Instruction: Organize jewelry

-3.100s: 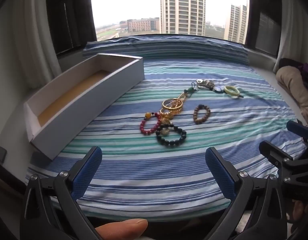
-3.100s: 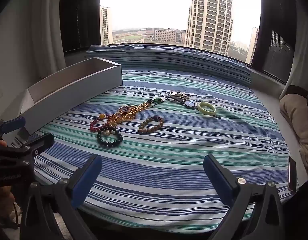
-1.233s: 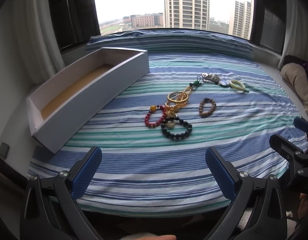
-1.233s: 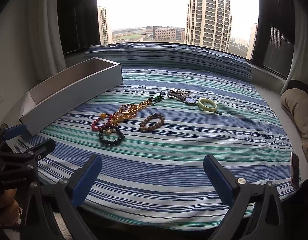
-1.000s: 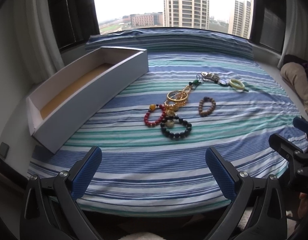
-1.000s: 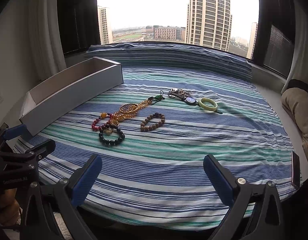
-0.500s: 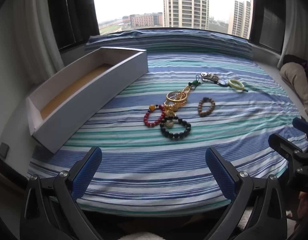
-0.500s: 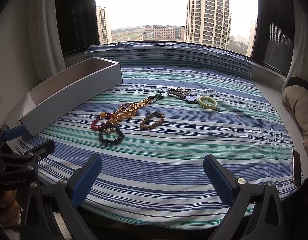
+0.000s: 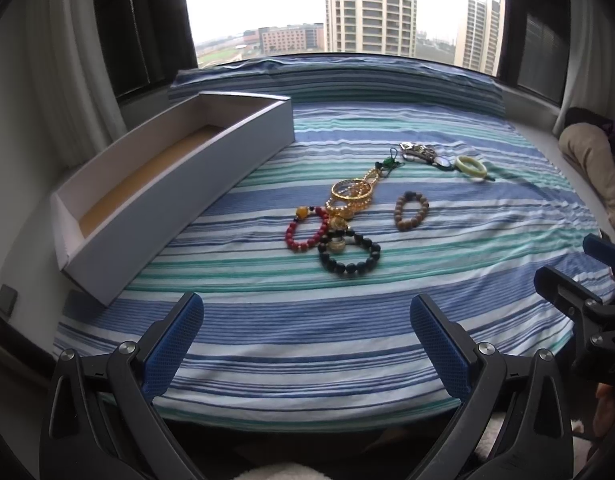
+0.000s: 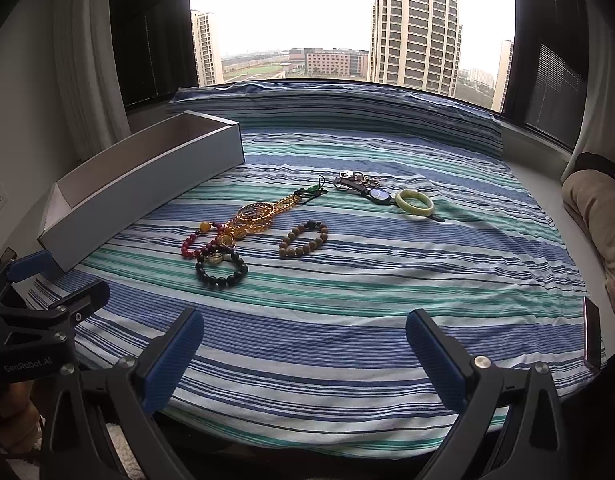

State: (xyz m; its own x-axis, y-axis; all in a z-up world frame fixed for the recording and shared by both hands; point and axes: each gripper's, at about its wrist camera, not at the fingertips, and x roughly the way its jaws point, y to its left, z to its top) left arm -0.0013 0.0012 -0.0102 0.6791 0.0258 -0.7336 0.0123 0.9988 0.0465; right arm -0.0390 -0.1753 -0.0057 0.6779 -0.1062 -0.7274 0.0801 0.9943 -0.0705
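Jewelry lies mid-mattress on the striped sheet: a red bead bracelet [image 9: 303,232], a black bead bracelet [image 9: 349,254], a gold chain pile [image 9: 351,196], a brown wooden bracelet [image 9: 411,210], a green jade bangle [image 9: 471,166] and a watch with keys [image 9: 423,154]. The same pieces show in the right wrist view, black bracelet [image 10: 221,266], brown bracelet [image 10: 303,240], bangle [image 10: 415,202]. A long white box [image 9: 179,184], empty, lies at left. My left gripper [image 9: 307,336] and right gripper [image 10: 303,340] are open and empty at the near edge.
A folded striped blanket [image 9: 331,80] lies along the window at the back. A beige bundle [image 10: 595,216] sits at the right. A phone [image 10: 591,332] rests at the mattress's right near edge. Curtains hang at both sides.
Both grippers stay open and have only shifted slightly; the view has drifted a little. Nothing on the bed has moved.
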